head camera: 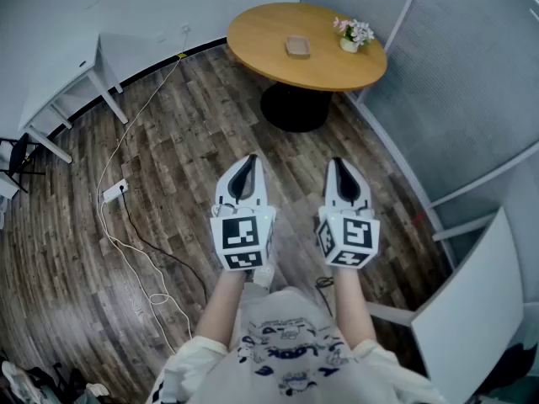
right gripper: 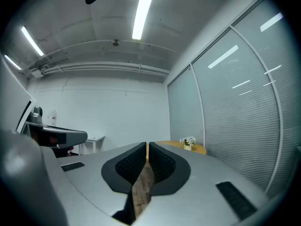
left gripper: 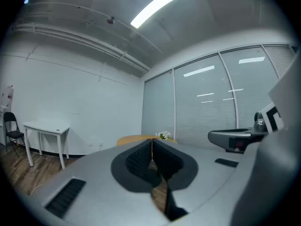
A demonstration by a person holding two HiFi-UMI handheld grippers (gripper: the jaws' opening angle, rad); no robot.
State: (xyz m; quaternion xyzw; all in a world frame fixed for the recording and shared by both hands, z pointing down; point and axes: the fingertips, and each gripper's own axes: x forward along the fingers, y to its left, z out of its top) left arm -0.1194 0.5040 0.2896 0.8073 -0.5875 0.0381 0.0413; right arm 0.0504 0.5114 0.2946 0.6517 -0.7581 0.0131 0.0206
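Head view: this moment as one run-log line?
left gripper: shut, empty | right gripper: shut, empty | both above wood floor, short of round table | on table: flower pot, small box

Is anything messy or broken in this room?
Nothing looks spilled or broken. The only untidy thing is a white cable with a power strip, trailing loose across the wooden floor. The flower pot stands upright on the round table. Left tongs and right tongs are shut, empty.
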